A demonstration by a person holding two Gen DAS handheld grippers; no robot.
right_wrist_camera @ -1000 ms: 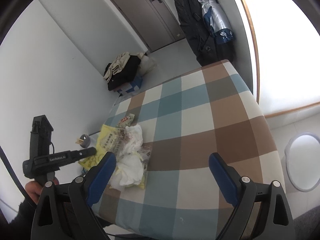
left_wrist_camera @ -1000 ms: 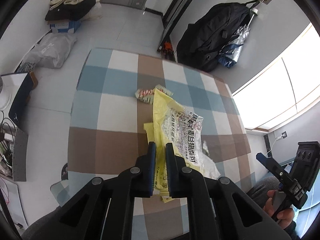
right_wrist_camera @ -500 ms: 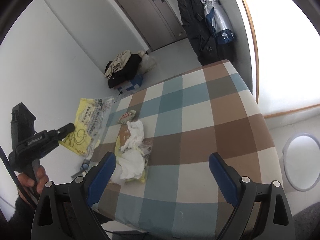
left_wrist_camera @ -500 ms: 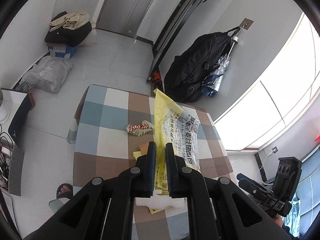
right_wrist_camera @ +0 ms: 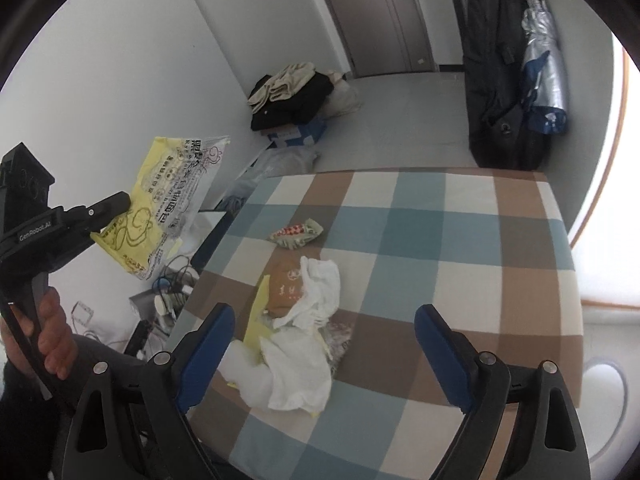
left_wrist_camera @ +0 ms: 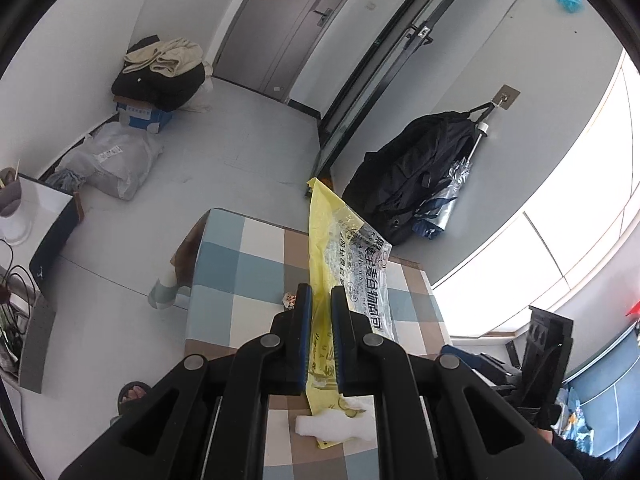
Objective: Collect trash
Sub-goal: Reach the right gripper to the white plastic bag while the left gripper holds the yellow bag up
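Clamped in the left gripper (left_wrist_camera: 321,334) — a yellow-and-clear bread bag (left_wrist_camera: 352,264), lifted clear of the table and held off its left edge. Lay just ahead of the right gripper (right_wrist_camera: 320,354), a little left of its midline and nearer to it than to the left — crumpled white tissues (right_wrist_camera: 296,368) heaped on a brown wrapper (right_wrist_camera: 286,290), long axis running away from the wide-spread jaws, which had just closed slightly with nothing between them; a small checked wrapper (right_wrist_camera: 298,233) farther on. Beneath all, a checked blue, brown and white tablecloth (right_wrist_camera: 460,240); beyond, grey floor, a clothes pile (right_wrist_camera: 292,96) on a box, a dark backpack (right_wrist_camera: 500,80) and a door.
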